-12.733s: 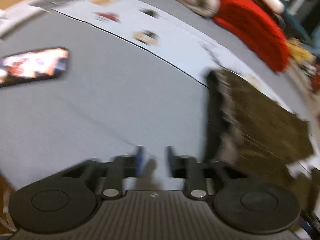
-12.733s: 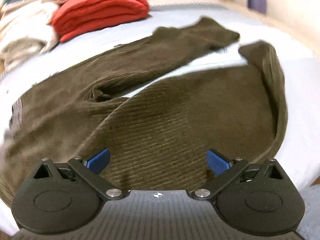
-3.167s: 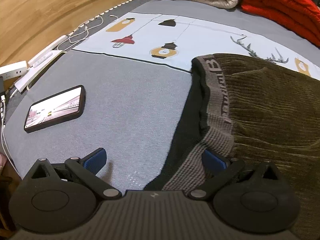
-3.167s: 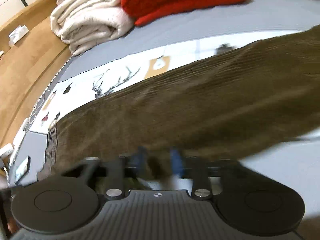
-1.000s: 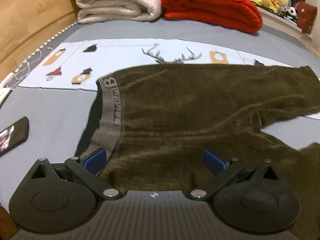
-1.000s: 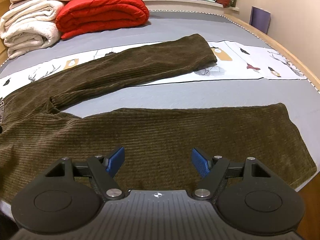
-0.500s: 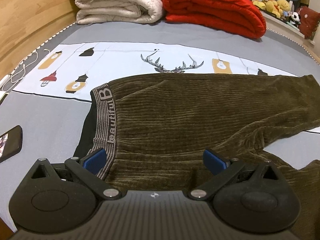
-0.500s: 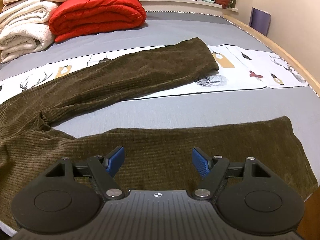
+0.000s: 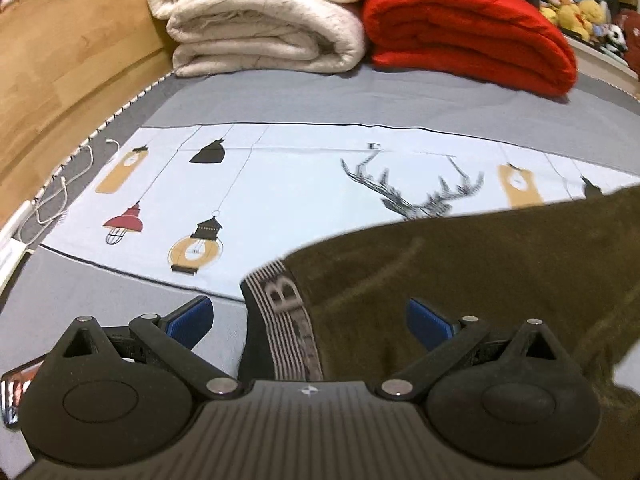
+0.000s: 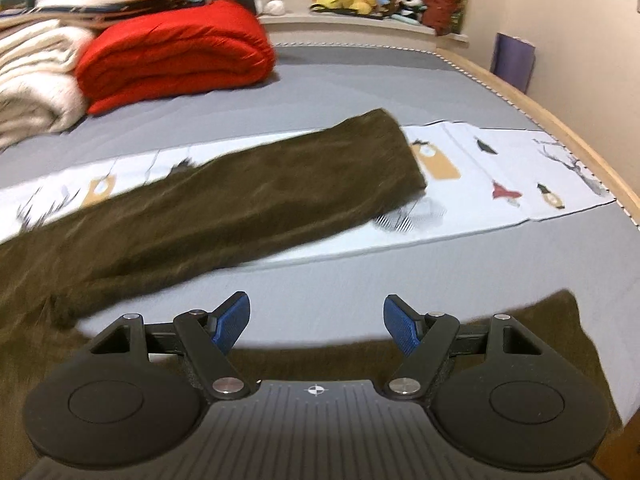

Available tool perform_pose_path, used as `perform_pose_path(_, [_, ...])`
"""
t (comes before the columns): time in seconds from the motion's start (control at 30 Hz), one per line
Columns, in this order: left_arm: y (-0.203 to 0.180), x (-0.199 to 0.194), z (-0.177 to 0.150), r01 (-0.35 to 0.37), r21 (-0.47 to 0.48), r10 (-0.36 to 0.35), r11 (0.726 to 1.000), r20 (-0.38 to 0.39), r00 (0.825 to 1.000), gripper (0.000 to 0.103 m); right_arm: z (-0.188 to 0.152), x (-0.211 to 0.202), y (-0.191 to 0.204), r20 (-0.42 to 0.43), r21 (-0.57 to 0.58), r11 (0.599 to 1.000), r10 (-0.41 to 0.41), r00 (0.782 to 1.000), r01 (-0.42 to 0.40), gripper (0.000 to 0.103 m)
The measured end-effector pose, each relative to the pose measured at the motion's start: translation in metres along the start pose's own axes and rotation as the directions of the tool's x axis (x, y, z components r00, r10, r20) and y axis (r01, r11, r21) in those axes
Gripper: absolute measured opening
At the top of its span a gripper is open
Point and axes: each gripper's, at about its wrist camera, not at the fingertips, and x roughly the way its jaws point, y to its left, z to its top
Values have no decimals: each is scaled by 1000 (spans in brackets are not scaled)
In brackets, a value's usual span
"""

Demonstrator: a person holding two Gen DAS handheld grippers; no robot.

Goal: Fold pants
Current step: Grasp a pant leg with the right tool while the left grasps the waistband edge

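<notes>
**Both grippers drew back over the spread pants**

Left wrist view: the left gripper (image 9: 308,320) stood with its jaws wide apart, holding nothing. The pants (image 9: 480,280) lay flat on the bed (image 9: 360,96), their grey waistband (image 9: 286,312) showing between the blue pads (image 9: 188,318) but not touched by them. Half a second earlier the whole waistband and seat filled the lower frame; now only the waistband's upper end with its letter B showed, lower and further right, and more of the printed sheet (image 9: 280,184) lay bare. The white blanket (image 9: 260,16) and red blanket (image 9: 468,28) at the far end looked larger and nearer.

Right wrist view: the right gripper (image 10: 316,322) was also open wide and empty, with the same gap as before. The far leg (image 10: 240,208) ran across the printed sheet, its cuff pointing right. The near leg (image 10: 552,320) had been well ahead of the pads half a second earlier; now it showed only as a strip by the gripper body, with bare grey bed between the pads.
</notes>
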Motion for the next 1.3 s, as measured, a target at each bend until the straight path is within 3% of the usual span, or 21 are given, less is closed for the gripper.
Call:
perform_pose_path(0.17, [16,37,25,76,-33,-77,997,-39,996,103,56,43,-10,25,174,983,48,999,-52,76])
perform_pose_path(0.27, [13,56,35,93,78,-89,993,-60,994,103,87,83,0,-19,220,973,78,997,-72,76])
perform_pose_path(0.37, [6,68,43,135,272,-120,953,-72,990,103,119,126,19,-25,226,974,25,999,-19,75])
perform_pose_path(0.47, [-1,81,54,122,405,-105,906,-66,992,103,148,180,44,-76,186,982,7,997,8,75])
perform_pose_path(0.57, [-10,100,64,143,476,-109,867,-99,989,103,168,234,56,-131,282,959,13,991,25,75])
perform_pose_path(0.67, [-25,119,62,169,556,-109,814,-139,984,103,175,282,67,-158,432,902,57,986,17,75])
perform_pose_path(0.7, [-28,121,58,163,580,-113,798,-121,986,103,175,296,73,-160,465,885,64,985,18,75])
perform_pose_path(0.77, [-31,124,53,141,602,-116,786,-80,990,103,175,323,89,-181,481,876,66,981,30,75])
perform_pose_path(0.8, [-31,129,53,141,592,-109,793,-90,990,102,175,335,97,-196,469,882,48,979,51,76])
perform_pose_path(0.83, [-29,132,53,168,559,-129,812,-109,986,95,176,344,104,-197,446,891,13,980,78,83])
perform_pose_path(0.87, [-26,131,54,214,536,-173,816,-126,977,72,177,349,111,-175,405,910,-25,984,95,87])
perform_pose_path(0.9, [-24,129,55,285,515,-236,809,-159,959,51,178,354,119,-179,335,934,-69,981,127,84])
perform_pose_path(0.93, [-23,125,54,348,489,-291,800,-190,938,20,177,356,128,-188,250,950,-143,972,188,60])
perform_pose_path(0.97, [-25,120,49,330,502,-280,800,-174,944,17,176,354,135,-170,179,956,-201,965,231,45])
perform_pose_path(1.0, [-29,116,43,303,536,-264,788,-149,953,15,174,350,136,-164,147,962,-205,965,229,17])
perform_pose_path(1.03, [-31,113,38,286,554,-257,782,-131,958,12,173,345,132,-172,145,965,-192,966,217,13])
perform_pose_path(1.17, [-14,93,47,313,462,-281,830,-137,950,10,171,299,104,-141,234,963,-105,984,136,11])
perform_pose_path(1.3, [19,44,53,326,412,-322,851,-80,943,10,174,220,78,-67,281,959,-28,997,46,11])
